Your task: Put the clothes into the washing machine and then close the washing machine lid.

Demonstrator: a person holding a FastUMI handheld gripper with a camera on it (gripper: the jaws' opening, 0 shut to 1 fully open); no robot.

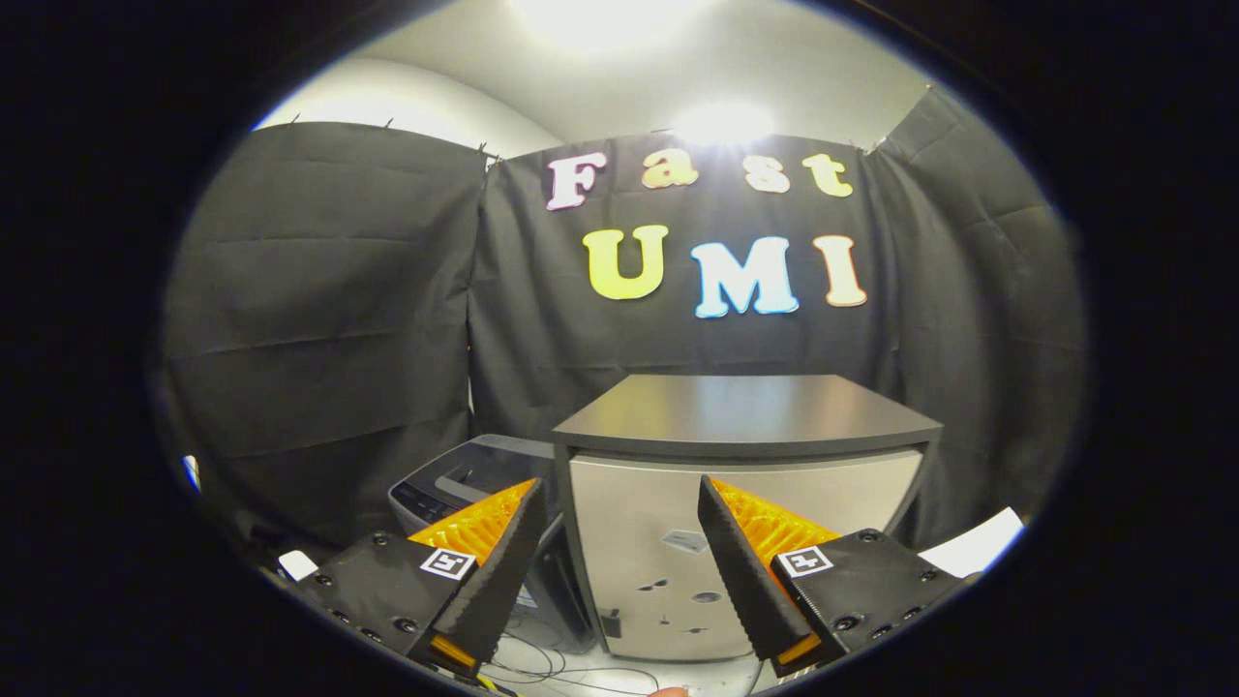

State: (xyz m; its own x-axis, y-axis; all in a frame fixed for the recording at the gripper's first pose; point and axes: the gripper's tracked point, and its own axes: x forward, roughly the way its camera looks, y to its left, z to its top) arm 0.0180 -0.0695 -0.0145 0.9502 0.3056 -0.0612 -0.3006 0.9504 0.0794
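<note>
A hand-held two-finger gripper (pixel 619 571) hangs in a booth draped in black cloth (pixel 319 319), its fingers spread wide apart and holding nothing. Between and just beyond them stands a boxy cabinet with a dark grey flat top and a pale metallic front panel (pixel 740 484) — the nearest large thing ahead, with several small dark marks on its front. To the cabinet's left, partly hidden behind the left finger, sits a grey top-loading washing machine with a dark control strip (pixel 465 479); its lid appears to lie flat, though the finger and the cabinet's edge cover much of it, so that cannot be told for sure. The cabinet stands just beside the machine, its left edge overlapping the machine's right side. Thin cables (pixel 561 668) trail over the pale floor below the fingers. A small white object (pixel 297 564) lies low on the left near the cloth, and a white sheet-like shape (pixel 973 545) sits low on the right — both too small to identify.
</note>
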